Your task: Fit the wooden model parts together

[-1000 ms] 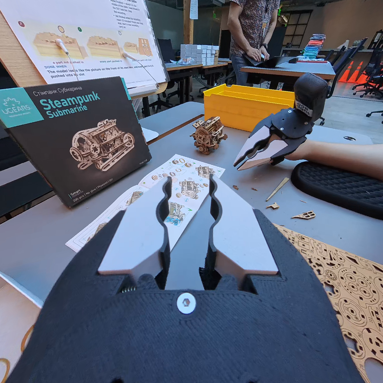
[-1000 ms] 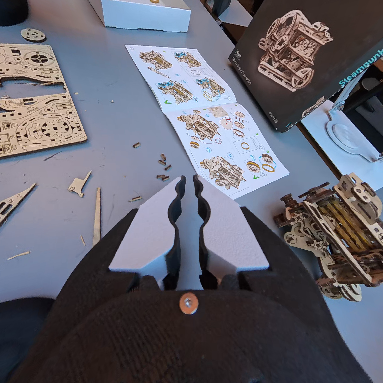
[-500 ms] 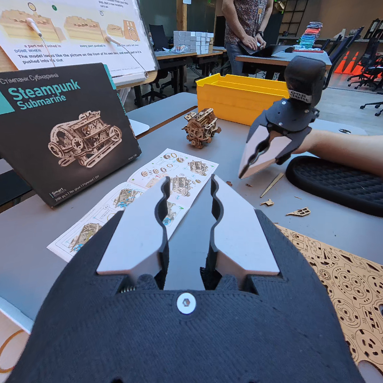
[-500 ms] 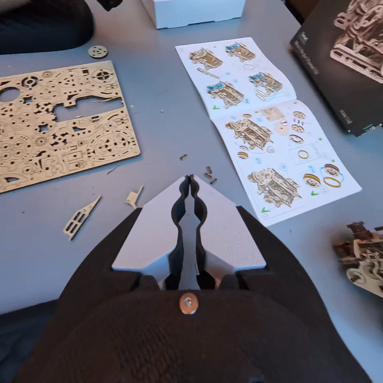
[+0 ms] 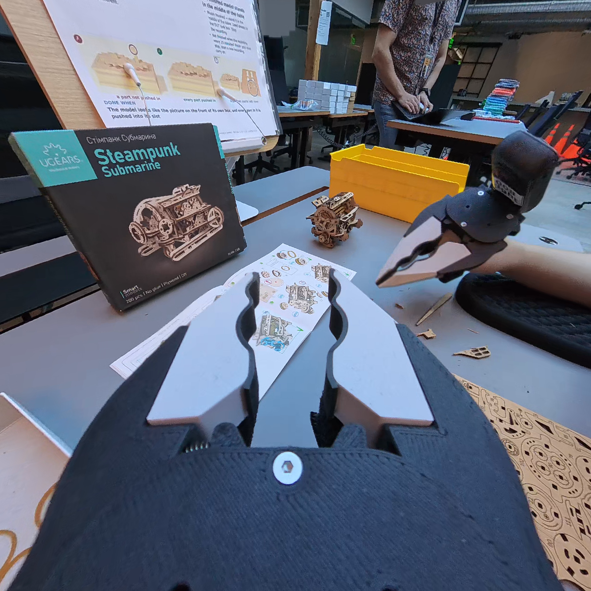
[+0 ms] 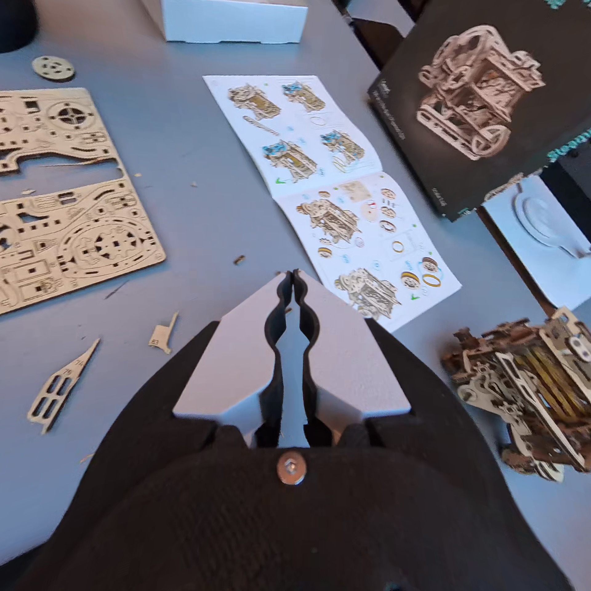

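Note:
The part-built wooden model (image 5: 334,219) stands on the grey table (image 5: 64,361) beyond the open instruction booklet (image 5: 287,303). My left gripper (image 5: 292,278) is open and empty, held above the booklet's near end. My right gripper (image 6: 292,275) is shut with its tips touching and nothing visible between them; it also shows in the left wrist view (image 5: 380,283), hovering to the right of the booklet. In the right wrist view the model (image 6: 527,383) lies to its right. A plywood parts sheet (image 6: 64,208) lies at its left, with loose cut pieces (image 6: 60,387) beside it.
The dark kit box (image 5: 134,208) leans at the back left under an instruction board (image 5: 166,64). A yellow bin (image 5: 396,182) stands behind the model. A black padded mat (image 5: 527,316) lies at right, a white box (image 6: 230,19) and a wooden disc (image 6: 52,67) at the far side. A person stands at another table. The gap from one gripper's tips to the other's is roughly 20 cm. To reach the model (image 6: 527,383) in a straight line is about 15 cm for my right fingers, about 30 cm for my left. Look for it in the left wrist view (image 5: 344,215) too.
My right gripper's small gap has closed fully. It swung toward the parts sheet and back toward the model. My left gripper stayed open and drifted only slightly.

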`<state>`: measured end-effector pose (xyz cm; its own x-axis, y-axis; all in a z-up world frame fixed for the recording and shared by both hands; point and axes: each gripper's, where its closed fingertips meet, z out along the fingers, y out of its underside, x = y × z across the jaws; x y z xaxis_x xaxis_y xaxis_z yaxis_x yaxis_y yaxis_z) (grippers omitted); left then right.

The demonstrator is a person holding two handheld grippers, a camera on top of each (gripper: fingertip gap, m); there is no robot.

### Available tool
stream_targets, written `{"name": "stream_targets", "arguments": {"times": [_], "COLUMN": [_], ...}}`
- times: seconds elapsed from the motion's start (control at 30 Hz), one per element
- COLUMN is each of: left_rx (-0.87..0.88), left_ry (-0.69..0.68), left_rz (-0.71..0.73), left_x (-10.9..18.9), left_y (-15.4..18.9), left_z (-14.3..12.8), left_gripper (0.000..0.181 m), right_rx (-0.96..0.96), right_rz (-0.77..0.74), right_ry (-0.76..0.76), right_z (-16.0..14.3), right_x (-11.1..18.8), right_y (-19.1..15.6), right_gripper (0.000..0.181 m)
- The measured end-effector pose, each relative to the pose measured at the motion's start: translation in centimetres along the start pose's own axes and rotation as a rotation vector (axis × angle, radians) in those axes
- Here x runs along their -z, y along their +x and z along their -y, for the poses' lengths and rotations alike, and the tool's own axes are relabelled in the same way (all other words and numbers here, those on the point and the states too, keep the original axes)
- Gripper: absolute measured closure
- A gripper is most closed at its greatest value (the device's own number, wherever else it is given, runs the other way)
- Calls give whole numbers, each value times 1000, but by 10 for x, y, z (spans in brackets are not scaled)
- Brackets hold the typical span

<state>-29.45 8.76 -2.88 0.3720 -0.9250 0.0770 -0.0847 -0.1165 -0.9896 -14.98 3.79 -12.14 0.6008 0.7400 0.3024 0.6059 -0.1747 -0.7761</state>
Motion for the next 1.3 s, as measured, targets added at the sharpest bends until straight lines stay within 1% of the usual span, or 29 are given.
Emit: {"name": "stream_targets", "arguments": {"times": [0.1,0.17,0.3,0.33,0.37,0.4,0.43,0.5,0.53,0.6,0.67,0.7,0.77,0.83,0.93,1.0,1.13,1.23,1.3], "left_rx": [0,4,6,8,11,13,14,5,-7,-60,-145,-195,-284,-324,-324,-312,-279,-273,-257], "left_ry": [-17,-20,-17,-12,-7,-4,-2,-6,-15,-48,-90,-109,-137,-171,-231,-237,-227,-280,-338], "left_rz": [4,5,20,23,25,27,30,39,51,103,194,227,227,194,178,176,169,182,173], "left_x": [-3,-4,-3,-2,-1,0,1,1,1,1,0,-2,-9,-17,-24,-23,-17,-8,4], "left_y": [0,0,-3,-4,-5,-6,-7,-8,-9,-13,-19,-19,-8,2,3,2,-2,-15,-24], "left_z": [-4,-5,-5,-4,-3,-2,-1,-1,-2,-5,-8,-10,-13,-23,-37,-38,-33,-38,-43], "left_gripper": [140,141,141,141,141,141,140,140,139,139,134,132,130,130,126,126,125,123,121], "right_rx": [-38,-34,-28,-47,-62,-58,-33,32,63,95,85,62,22,33,54,49,42,31,27], "right_rz": [-26,-1,-35,-16,37,112,154,88,31,-129,-340,-405,-468,-502,-488,-466,-466,-452,-441], "right_ry": [-3,-12,-96,-107,-103,-80,-64,-91,-98,-74,-25,17,101,108,78,54,52,56,47], "right_z": [-3,-4,-22,-25,-24,-20,-16,-19,-20,-16,-5,4,20,24,18,11,10,9,5], "right_x": [2,4,13,15,15,15,14,9,8,12,30,41,58,63,53,47,47,45,41], "right_y": [9,6,19,19,12,-1,-11,-8,-2,22,55,64,71,72,68,67,69,67,67], "right_gripper": [181,181,181,181,181,181,181,181,181,181,180,179,174,169,166,166,166,167,167]}}
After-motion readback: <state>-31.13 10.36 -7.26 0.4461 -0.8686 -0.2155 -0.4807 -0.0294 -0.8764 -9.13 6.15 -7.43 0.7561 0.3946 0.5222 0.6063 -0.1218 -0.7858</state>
